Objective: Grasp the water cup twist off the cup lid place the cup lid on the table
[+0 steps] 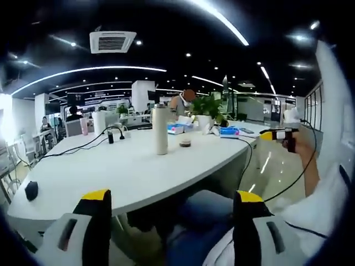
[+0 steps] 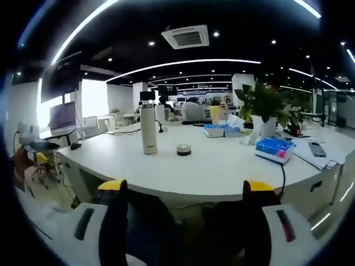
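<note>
The water cup (image 1: 160,129), a tall white flask with its cup lid (image 1: 160,106) on top, stands upright on the white desk (image 1: 111,172), well back from the near edge. In the right gripper view the water cup (image 2: 148,129) stands left of centre on the desk (image 2: 222,166), cup lid (image 2: 147,107) in place. A small round dark-topped object (image 2: 183,149) lies just beside it to the right; in the left gripper view this object (image 1: 184,143) also lies right of the flask.

The left gripper (image 1: 169,197) has its yellow-tipped jaws spread wide, holding nothing, short of the desk edge and well apart from the cup. The right gripper (image 2: 186,188) is likewise spread and empty, below the desk's front edge.

Further out on the desk: a blue box (image 2: 274,148), a potted plant (image 2: 263,108), black cables (image 1: 83,145) and a dark mouse (image 1: 31,190) near the left end. A person's white sleeve (image 1: 316,205) shows at the right of the left gripper view.
</note>
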The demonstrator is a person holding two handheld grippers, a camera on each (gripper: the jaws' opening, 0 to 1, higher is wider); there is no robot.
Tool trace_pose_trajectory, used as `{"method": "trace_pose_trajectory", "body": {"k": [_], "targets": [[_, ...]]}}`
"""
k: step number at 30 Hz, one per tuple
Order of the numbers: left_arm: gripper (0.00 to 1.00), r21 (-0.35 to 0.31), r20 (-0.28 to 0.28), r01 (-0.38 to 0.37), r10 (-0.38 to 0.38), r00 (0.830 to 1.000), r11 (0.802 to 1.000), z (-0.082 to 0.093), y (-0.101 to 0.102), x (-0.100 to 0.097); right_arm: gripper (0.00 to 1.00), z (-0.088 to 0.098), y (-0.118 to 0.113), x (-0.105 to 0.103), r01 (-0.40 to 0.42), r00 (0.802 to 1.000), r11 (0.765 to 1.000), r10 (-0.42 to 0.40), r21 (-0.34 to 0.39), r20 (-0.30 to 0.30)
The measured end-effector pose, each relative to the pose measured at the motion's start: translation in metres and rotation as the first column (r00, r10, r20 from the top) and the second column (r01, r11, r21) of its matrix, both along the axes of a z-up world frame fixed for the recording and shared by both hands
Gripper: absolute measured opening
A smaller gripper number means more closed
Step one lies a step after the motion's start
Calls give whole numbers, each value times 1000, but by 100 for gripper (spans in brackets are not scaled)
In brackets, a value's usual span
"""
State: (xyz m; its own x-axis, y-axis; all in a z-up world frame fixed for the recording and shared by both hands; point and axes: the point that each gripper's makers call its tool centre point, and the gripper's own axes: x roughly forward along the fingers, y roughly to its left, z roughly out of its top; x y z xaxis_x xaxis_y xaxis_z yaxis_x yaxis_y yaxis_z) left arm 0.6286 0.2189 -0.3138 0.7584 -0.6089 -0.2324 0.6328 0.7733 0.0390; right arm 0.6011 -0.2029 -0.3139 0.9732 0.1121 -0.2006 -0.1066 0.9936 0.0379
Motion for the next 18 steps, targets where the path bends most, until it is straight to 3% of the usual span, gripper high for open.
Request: {"method": "trace_pose_trajectory", "body": {"k": [18], "targets": [[90,20,-16,-2,2,1000,1000,-5,-7,5,86,-4,-3,3,-15,1000,1000,15,2,-4]]}}
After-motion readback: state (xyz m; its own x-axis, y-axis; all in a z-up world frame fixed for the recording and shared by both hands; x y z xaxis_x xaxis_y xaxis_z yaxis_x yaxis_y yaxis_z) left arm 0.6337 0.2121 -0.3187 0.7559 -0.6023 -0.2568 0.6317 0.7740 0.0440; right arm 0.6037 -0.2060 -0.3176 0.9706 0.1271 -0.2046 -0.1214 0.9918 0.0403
